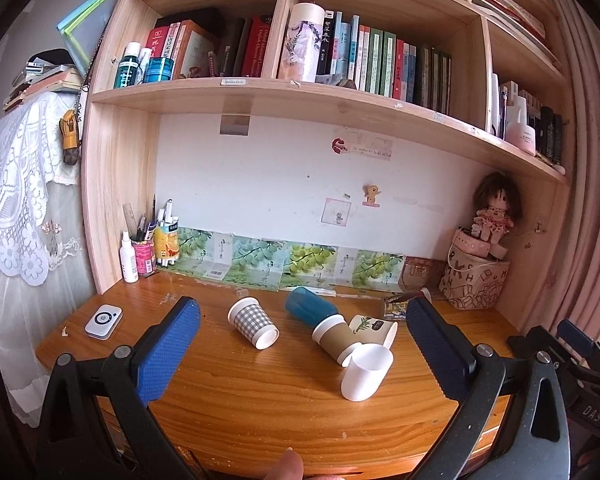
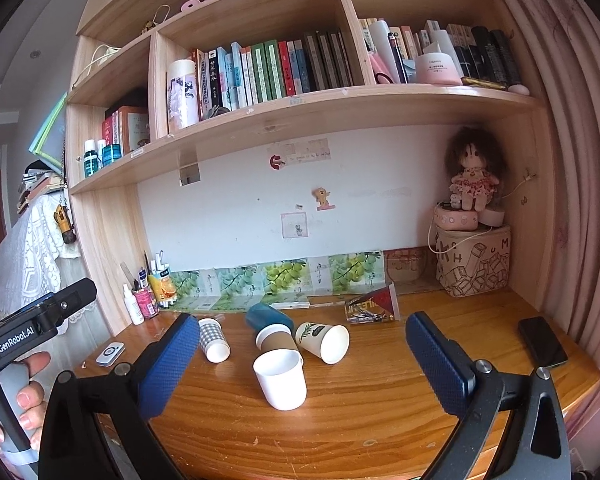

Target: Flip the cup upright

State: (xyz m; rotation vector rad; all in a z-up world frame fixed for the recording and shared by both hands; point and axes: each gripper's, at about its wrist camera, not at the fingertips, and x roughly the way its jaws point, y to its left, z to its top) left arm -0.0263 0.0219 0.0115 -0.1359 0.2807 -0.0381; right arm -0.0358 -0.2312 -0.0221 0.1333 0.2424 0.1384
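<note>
Several cups stand or lie on the wooden desk (image 1: 260,408). A plain white cup (image 1: 366,372) (image 2: 281,379) stands upright nearest me. Behind it lie on their sides a brown cup (image 1: 336,339) (image 2: 277,342), a blue cup (image 1: 310,306) (image 2: 269,318), a leaf-print cup (image 1: 374,328) (image 2: 323,341) and a grey checked cup (image 1: 253,322) (image 2: 213,339). My left gripper (image 1: 302,320) is open and empty, above the desk's near part. My right gripper (image 2: 302,338) is open and empty, facing the cups.
A white gadget (image 1: 103,321) lies at the desk's left. A pen holder (image 1: 145,258) and spray bottle (image 1: 129,258) stand back left. A printed bag (image 2: 474,262) with a doll (image 2: 474,174) stands back right. A black phone (image 2: 542,342) lies at right. A small packet (image 2: 370,306) leans behind the cups.
</note>
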